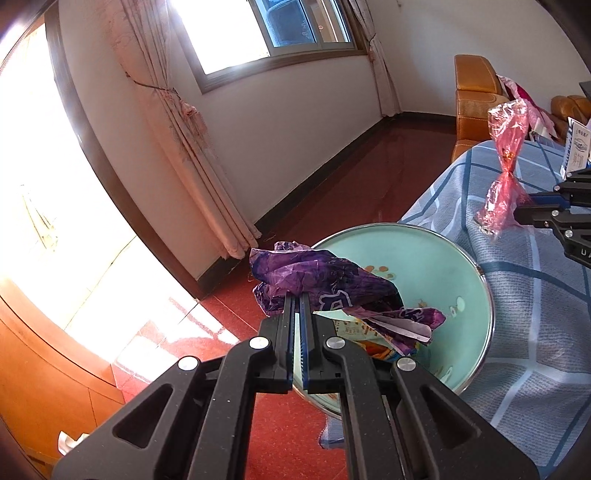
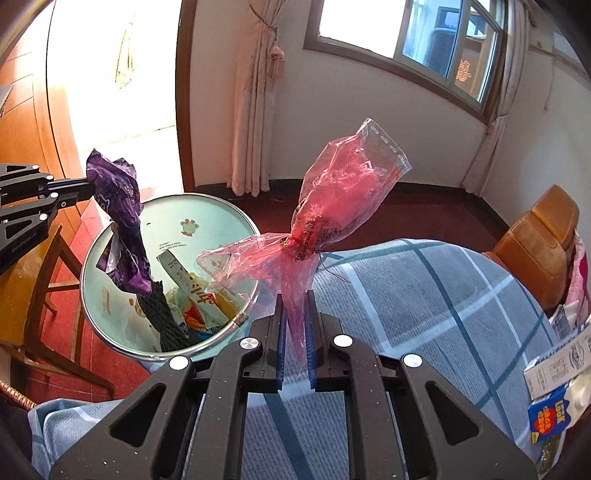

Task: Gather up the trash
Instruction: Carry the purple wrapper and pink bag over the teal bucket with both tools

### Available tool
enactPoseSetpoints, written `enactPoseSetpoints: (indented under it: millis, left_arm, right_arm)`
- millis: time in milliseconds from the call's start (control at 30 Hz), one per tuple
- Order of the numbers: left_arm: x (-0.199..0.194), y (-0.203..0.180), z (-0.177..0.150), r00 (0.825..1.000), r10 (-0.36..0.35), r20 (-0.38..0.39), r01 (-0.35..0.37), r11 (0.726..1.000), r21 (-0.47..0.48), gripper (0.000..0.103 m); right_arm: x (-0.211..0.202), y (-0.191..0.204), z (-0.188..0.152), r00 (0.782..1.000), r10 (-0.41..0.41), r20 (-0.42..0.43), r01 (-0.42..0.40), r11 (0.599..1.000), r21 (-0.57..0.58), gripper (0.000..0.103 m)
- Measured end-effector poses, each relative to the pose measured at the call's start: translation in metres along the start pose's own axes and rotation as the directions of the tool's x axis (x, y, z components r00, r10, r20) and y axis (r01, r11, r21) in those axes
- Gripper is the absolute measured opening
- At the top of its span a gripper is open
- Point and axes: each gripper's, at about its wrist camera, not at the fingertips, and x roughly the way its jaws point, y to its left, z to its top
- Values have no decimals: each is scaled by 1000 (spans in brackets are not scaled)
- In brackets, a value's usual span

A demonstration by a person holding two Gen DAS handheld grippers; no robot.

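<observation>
Right wrist view, blue checked cloth, red floor, curtained window

Sunlit room with white walls and a glossy red floor

A window sits top centre of the left wrist view, pale pink tied-back curtains hanging left of it against the white wall. Glare floods the doorway at left. The red floor runs to a dark skirting. An orange leather sofa stands upper right, a blue checked bedspread below it.
</observation>
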Motion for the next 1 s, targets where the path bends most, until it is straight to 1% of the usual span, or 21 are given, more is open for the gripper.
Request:
enactPoseSetpoints:
  millis: [400, 1000]
  left_arm:
    - [6, 6, -2, 1000, 28, -2, -28, 999, -15, 2]
    - [10, 10, -5, 999, 52, -14, -52, 998, -27, 2]
  right_arm:
    - [15, 9, 16, 1000, 9, -11, -10, 1000, -23, 9]
    - [15, 14, 18, 1000, 19, -10, -20, 999, -46, 9]
